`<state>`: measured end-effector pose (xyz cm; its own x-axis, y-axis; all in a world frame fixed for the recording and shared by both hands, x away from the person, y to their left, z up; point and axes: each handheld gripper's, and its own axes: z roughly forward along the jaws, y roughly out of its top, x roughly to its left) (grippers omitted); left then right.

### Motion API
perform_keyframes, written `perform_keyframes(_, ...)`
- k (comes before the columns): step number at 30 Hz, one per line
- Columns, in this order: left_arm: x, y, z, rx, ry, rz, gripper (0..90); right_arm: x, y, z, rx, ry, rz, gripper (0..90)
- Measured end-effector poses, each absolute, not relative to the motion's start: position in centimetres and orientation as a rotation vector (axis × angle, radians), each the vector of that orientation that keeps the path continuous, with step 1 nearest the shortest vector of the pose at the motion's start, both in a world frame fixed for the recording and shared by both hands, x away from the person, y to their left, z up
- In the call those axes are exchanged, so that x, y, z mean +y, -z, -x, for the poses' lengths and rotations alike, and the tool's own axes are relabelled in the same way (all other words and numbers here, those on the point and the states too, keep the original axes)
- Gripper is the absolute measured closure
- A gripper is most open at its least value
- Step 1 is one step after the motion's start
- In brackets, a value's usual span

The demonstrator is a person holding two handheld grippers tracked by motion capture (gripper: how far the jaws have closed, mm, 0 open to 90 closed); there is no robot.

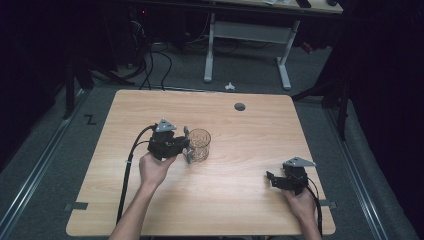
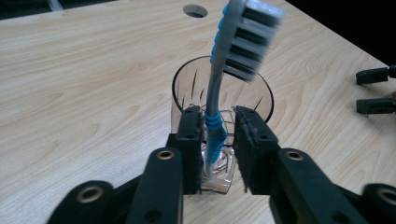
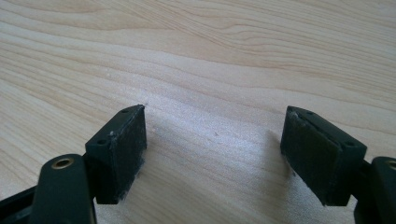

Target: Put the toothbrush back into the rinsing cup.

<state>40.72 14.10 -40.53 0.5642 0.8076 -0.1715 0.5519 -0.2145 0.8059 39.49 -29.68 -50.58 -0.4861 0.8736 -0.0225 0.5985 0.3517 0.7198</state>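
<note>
- One clear glass tumbler (image 1: pixel 199 144) is standing on the one wooden table (image 1: pixel 240 190).
- One blue-and-grey toothbrush (image 2: pixel 224 88) is rising bristles-up before it.
- Two tongs are showing: left tongs (image 2: pixel 217 140), right tongs (image 3: pixel 215 149).
- Two hands are holding them: one left hand (image 1: pixel 155 169), one right hand (image 1: pixel 300 201).

A light wooden table (image 1: pixel 225 200) spreads beneath my left gripper (image 1: pixel 187 145). Its round grey cable hole (image 1: pixel 240 106) lies beyond. Farther ahead, a white desk frame (image 1: pixel 250 35) and dark cables (image 1: pixel 150 65) sit on grey carpet (image 1: pixel 250 75).
</note>
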Motion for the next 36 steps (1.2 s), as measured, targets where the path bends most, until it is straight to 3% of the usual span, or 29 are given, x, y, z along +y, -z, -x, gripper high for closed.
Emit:
perform_keyframes(5,14.6,40.3,-40.4,1.103,-0.368,-1.871,63.4,-29.7,50.6,-39.5,2.216,-0.925,-1.288,22.7)
perform_keyframes(15,16.0,39.9,-39.6,1.116,-0.405,-1.823,56.8,-29.7,50.6,-39.5,2.216,-0.925,-1.288,22.7)
perform_keyframes(36,19.0,39.0,-38.0,1.137,-0.471,-1.748,51.5,-29.7,50.6,-39.5,2.215,-0.925,-1.289,22.7)
